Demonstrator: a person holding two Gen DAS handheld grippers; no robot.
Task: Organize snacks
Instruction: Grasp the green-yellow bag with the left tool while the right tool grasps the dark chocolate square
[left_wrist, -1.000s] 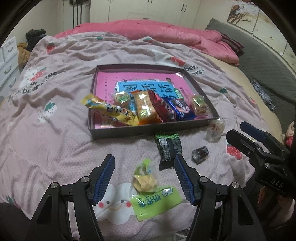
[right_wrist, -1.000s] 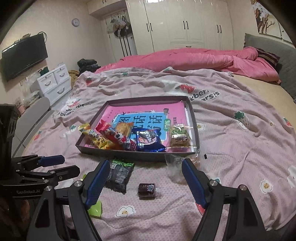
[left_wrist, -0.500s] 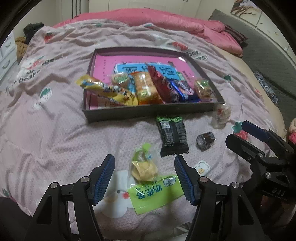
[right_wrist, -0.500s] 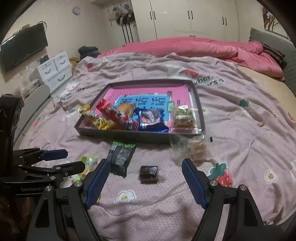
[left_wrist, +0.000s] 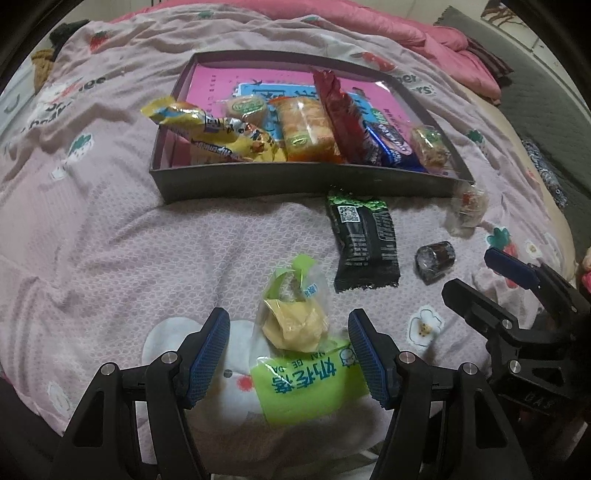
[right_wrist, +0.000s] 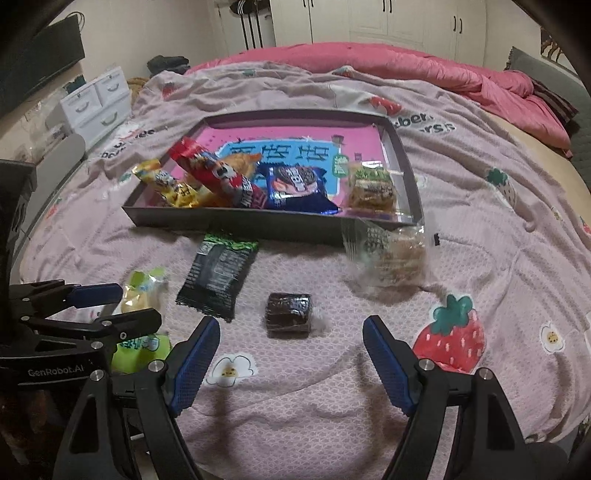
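Note:
A shallow grey box (left_wrist: 258, 184) (right_wrist: 229, 221) with a pink bottom lies on the bed and holds several wrapped snacks. In front of it lie a black-and-green packet (left_wrist: 364, 243) (right_wrist: 218, 277), a small dark wrapped cake (left_wrist: 435, 256) (right_wrist: 289, 314), a clear bag of biscuits (left_wrist: 466, 212) (right_wrist: 388, 258) and a green-and-clear bag with a yellow pastry (left_wrist: 295, 325) (right_wrist: 142, 291). My left gripper (left_wrist: 288, 350) is open and hangs over the pastry bag, which lies between its fingers. My right gripper (right_wrist: 290, 356) is open just in front of the dark cake.
The bed is covered by a pink printed blanket (right_wrist: 480, 206), with a crumpled red quilt (right_wrist: 406, 66) at the far end. White drawers (right_wrist: 96, 99) and a dark screen stand at the left wall. A grey padded headboard (left_wrist: 546, 103) borders the right side.
Both grippers have sunk toward the blanket and tipped further down. The loose snacks now appear larger and closer, the pastry bag between the left fingers and the dark cake near the right ones.

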